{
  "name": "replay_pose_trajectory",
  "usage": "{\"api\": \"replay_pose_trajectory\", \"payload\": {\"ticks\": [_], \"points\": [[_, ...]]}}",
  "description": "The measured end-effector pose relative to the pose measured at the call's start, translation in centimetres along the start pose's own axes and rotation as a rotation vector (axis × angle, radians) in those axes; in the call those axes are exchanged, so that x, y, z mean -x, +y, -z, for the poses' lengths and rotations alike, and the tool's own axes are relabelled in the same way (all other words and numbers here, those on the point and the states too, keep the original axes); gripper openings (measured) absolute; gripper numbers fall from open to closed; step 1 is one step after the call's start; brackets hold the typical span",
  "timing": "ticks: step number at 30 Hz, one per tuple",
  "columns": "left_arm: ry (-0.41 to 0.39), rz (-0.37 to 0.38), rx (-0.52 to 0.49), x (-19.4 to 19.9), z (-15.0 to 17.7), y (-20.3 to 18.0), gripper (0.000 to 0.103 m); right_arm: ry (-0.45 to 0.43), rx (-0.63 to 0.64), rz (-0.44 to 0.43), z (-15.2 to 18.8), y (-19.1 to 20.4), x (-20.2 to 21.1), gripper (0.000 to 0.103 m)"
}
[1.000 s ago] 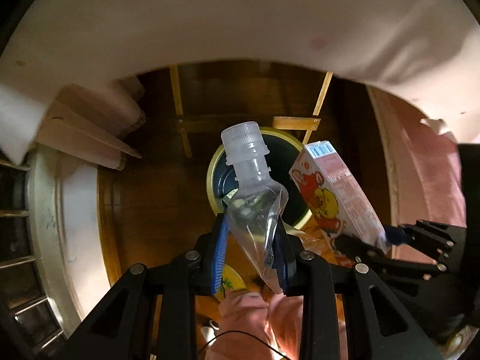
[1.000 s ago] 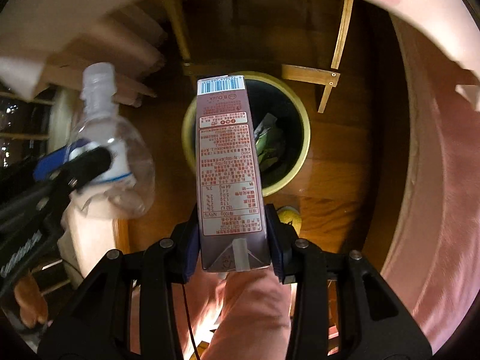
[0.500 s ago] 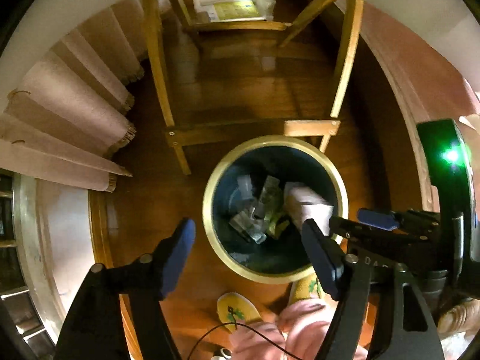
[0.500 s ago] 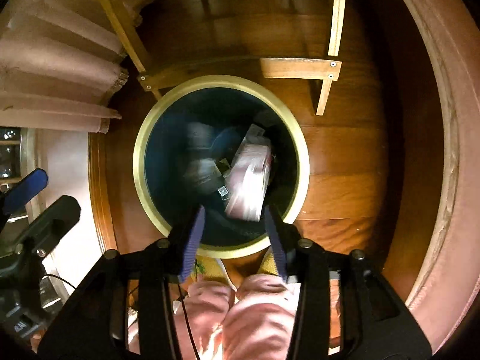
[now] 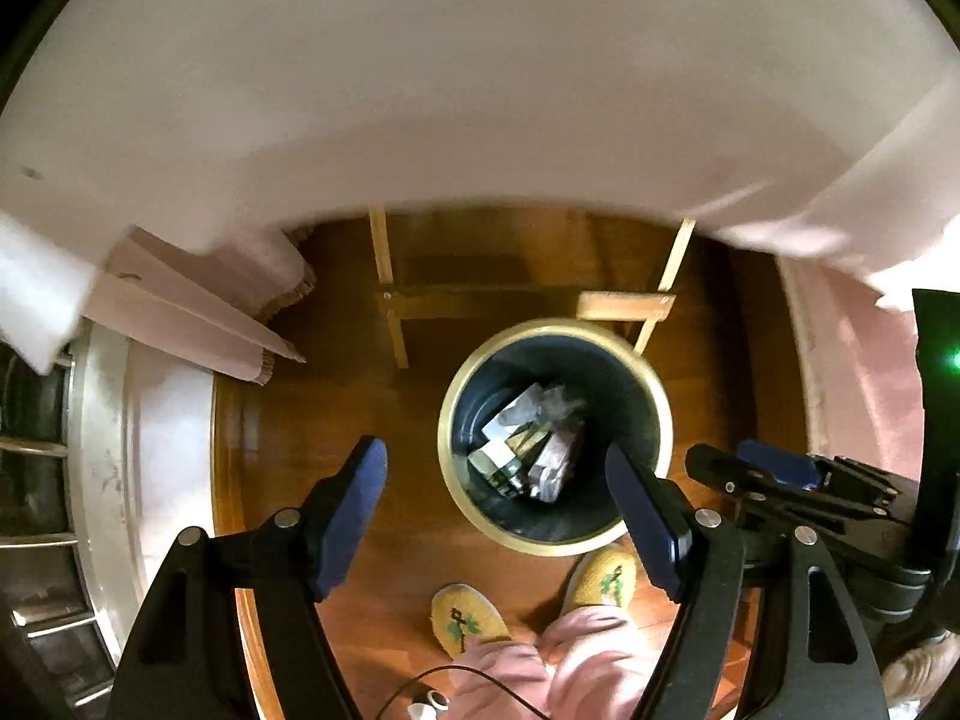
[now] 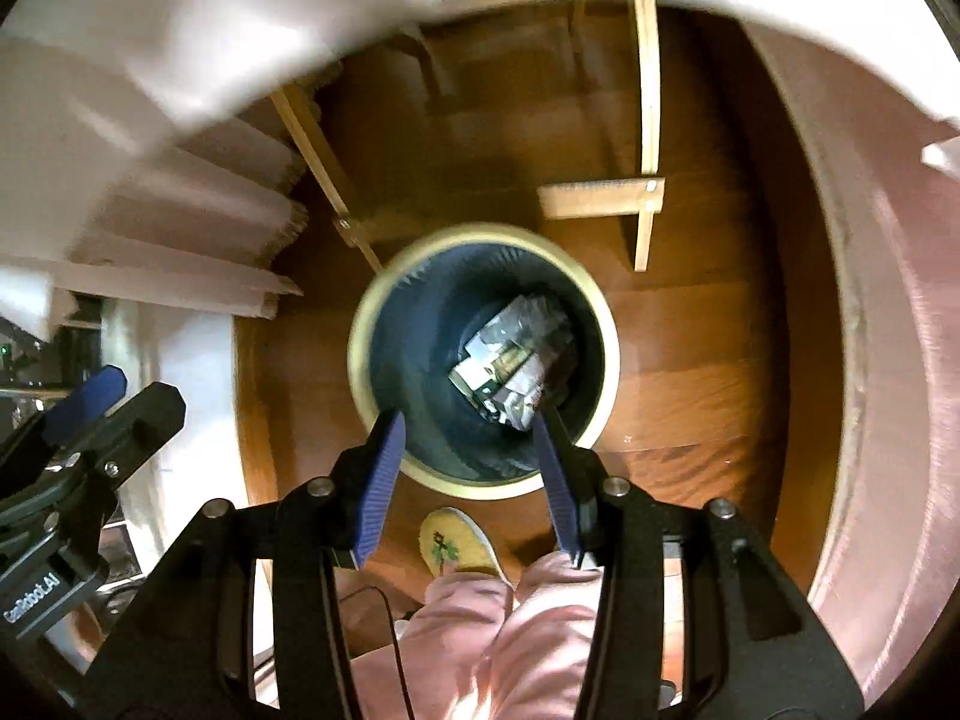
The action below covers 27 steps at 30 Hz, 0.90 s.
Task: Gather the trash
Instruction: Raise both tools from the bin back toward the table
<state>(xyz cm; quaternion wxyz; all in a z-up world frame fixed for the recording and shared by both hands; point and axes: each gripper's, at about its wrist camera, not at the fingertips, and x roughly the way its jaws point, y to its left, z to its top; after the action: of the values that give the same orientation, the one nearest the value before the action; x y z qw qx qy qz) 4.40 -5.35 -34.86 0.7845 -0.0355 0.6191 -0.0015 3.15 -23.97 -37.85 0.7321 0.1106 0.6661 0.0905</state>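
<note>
Left gripper [image 5: 497, 509] spread wide with nothing between its blue pads [image 5: 351, 516], hanging over the floorboards [image 5: 336, 408] at lower centre of its own view. Right gripper [image 6: 468, 468] likewise parted and empty, poised directly above the bin [image 6: 360, 354] at the middle of the right wrist view. Trash [image 5: 528, 450] lying heaped at the bottom of the dark bin, right of centre in the left wrist view: crumpled clear plastic and a pale carton among other scraps, too blurred to sort further. Bin ringed by a yellowish rim, standing on the floor just ahead of two yellow slippers [image 5: 468, 621] and pink trouser legs [image 6: 480, 648] at the bottom edge. Pale wooden frame [image 5: 390, 312] close behind the bin, white cloth [image 5: 480, 120] filling the top of both views.

Judged from this: drop-off done, more rubbish likely to be fetched next. Risks from here: a careless swing upward catching the overhanging cloth or knocking the wooden frame; a foot nudging the bin and tipping it; the two grippers, close together at frame right of the left view, clashing on the way out
</note>
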Motion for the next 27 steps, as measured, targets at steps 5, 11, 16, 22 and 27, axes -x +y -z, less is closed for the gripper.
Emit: {"api": "replay_pose_trajectory", "payload": {"ticks": [5, 11, 16, 22, 27], "points": [[-0.046, 0.038, -0.017, 7.1, -0.9, -0.4, 0.077, -0.064, -0.006, -0.023, 0.2, 1.7, 7.6, 0.043], [-0.116, 0.069, -0.076, 16.9, -2.2, -1.2, 0.077, -0.154, 0.02, -0.068, 0.7, 4.5, 16.9, 0.044], [-0.152, 0.096, -0.108, 23.5, -3.8, -1.4, 0.077, -0.221, 0.054, -0.106, 0.9, 7.0, 23.8, 0.046], [-0.203, 0.125, -0.131, 30.3, -6.1, -1.9, 0.077, -0.296, 0.081, -0.103, 0.5, 9.3, 30.3, 0.046], [-0.262, 0.178, -0.133, 34.7, -8.3, -2.3, 0.077, -0.394, 0.093, -0.071, -0.5, 10.5, 35.5, 0.046]]}}
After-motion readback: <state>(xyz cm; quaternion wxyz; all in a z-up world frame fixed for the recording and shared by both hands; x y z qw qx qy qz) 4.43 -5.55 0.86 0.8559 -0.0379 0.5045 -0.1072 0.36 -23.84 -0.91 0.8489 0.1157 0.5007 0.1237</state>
